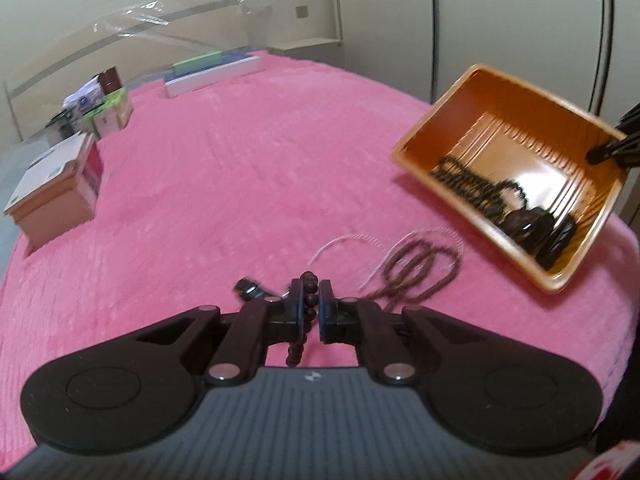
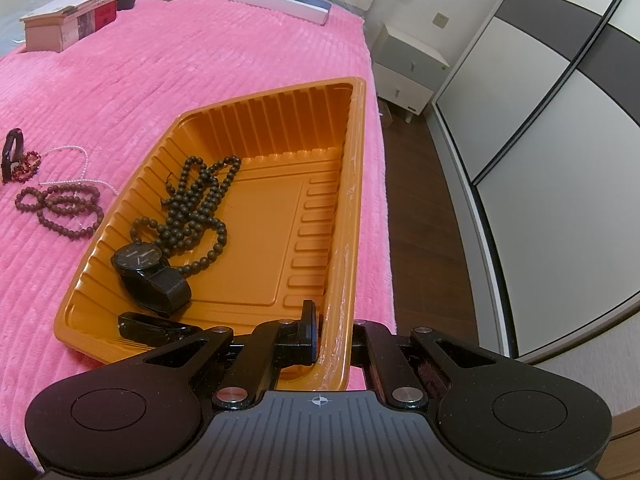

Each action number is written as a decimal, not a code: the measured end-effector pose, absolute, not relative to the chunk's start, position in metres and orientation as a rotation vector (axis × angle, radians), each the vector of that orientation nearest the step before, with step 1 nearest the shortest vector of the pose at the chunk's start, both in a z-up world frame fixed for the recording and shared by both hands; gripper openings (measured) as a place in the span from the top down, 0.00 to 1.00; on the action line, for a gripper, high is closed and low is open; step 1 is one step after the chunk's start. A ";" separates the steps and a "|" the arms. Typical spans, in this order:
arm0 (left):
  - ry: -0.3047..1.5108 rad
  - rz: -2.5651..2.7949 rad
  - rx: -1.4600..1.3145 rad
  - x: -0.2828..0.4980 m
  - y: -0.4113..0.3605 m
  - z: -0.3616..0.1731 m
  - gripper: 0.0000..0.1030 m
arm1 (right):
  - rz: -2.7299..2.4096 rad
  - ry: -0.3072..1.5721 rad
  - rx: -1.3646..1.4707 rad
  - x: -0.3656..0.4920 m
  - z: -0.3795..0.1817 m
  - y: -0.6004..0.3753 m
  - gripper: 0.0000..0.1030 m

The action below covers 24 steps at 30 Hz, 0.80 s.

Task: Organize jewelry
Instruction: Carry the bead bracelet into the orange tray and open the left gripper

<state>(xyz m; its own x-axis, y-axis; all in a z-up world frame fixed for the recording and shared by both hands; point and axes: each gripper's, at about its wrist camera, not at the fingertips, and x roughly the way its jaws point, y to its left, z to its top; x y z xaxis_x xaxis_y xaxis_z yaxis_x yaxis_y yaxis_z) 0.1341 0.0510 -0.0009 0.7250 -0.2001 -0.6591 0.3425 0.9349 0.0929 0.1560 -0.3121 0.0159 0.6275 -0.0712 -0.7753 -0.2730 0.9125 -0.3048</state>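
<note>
Left wrist view: my left gripper (image 1: 313,303) pinches a bead bracelet (image 1: 310,300) bound for the tray (image 2: 352,200), whose wall my right gripper (image 2: 332,336) clamps.

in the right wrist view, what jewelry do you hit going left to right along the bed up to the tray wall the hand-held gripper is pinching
red bracelet → pearl string → brown beads → watch → dark beads → tray wall in the right hand-held gripper

Bedroom, pink bedspread (image 2: 200,60), wardrobe (image 2: 560,120), nightstand (image 2: 408,68)
</note>
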 end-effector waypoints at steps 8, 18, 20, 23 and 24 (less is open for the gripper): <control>0.659 -0.460 0.216 0.140 -0.018 0.014 0.94 | 0.124 0.890 -0.417 0.156 0.018 -0.312 0.96; 0.635 -0.644 0.182 0.155 -0.099 0.025 0.94 | 0.126 0.888 -0.412 0.155 0.019 -0.313 0.96; 0.634 -0.666 0.181 0.158 -0.109 0.025 0.94 | 0.127 0.887 -0.411 0.155 0.019 -0.313 0.96; 0.644 -0.694 0.173 0.164 -0.121 0.023 0.94 | 0.130 0.886 -0.411 0.155 0.019 -0.313 0.96; 0.646 -0.703 0.172 0.165 -0.125 0.022 0.94 | 0.131 0.886 -0.412 0.155 0.019 -0.313 0.96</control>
